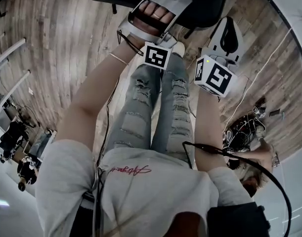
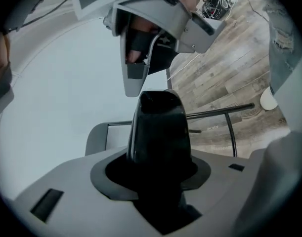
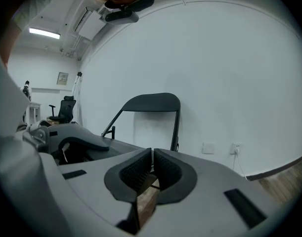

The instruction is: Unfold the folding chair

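Though probably light enough to shift with one arm, judged stiff and unyielding: a black folding chair [image 3: 153,102] of thin tubes [image 2: 220,113] and smooth hard panels, likely slick under a grip, with folding joints apt to bind or pinch. Best taken by the flat rim of a panel rather than a round tube. Curved backrest [image 3: 141,102] with rounded corners, slanting side rails [image 3: 116,120], black all over. Standing on the wood-plank floor [image 1: 66,43], just beyond a white shoe [image 1: 179,47], near the white wall [image 3: 230,83]; seemingly already opened out, though not certain. Left gripper [image 2: 158,152] with a glossy black panel edge [image 2: 158,122] filling the gap between its jaws; pressing or merely straddling, impossible to tell. Right gripper [image 3: 151,169] pinched together on nothing, apart from the chair.
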Demonstrator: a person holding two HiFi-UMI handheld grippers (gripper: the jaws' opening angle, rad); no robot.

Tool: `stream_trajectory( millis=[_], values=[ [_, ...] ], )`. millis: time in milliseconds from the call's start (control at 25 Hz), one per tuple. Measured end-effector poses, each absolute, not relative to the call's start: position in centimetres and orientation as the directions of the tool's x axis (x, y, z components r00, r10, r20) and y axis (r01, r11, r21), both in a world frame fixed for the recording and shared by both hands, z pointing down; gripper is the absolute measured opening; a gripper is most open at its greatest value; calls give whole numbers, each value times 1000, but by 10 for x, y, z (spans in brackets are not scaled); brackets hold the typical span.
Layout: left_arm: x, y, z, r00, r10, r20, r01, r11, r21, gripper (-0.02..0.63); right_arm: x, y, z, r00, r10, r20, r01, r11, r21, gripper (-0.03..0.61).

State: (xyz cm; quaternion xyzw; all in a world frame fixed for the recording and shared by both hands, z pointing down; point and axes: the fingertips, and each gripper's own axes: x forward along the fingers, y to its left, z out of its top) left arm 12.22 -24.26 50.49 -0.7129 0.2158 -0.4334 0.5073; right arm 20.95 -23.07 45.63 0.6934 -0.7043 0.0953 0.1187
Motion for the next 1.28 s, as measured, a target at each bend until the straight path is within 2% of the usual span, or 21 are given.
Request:
stream_trajectory(
  millis=[400,560,800,1280],
  values=[
    [113,-184,547,567,-798,204,62,-206,-977,227,169,-133,509,35,-970,242,-999,-34,9,27],
    [102,-162,566,565,-800,201,56,-205,-977,230,154,-94,509,66,-973,223,-997,-72,-20,27],
    [90,-122,595,544,-820,178,29,-194,-981,251,133,-61,535,34,-971,236,-999,-42,-29,28],
    [58,-72,652,504,-848,162,10,-182,-983,301,111,-31,600,-89,-984,153,-992,102,77,26]
  ],
)
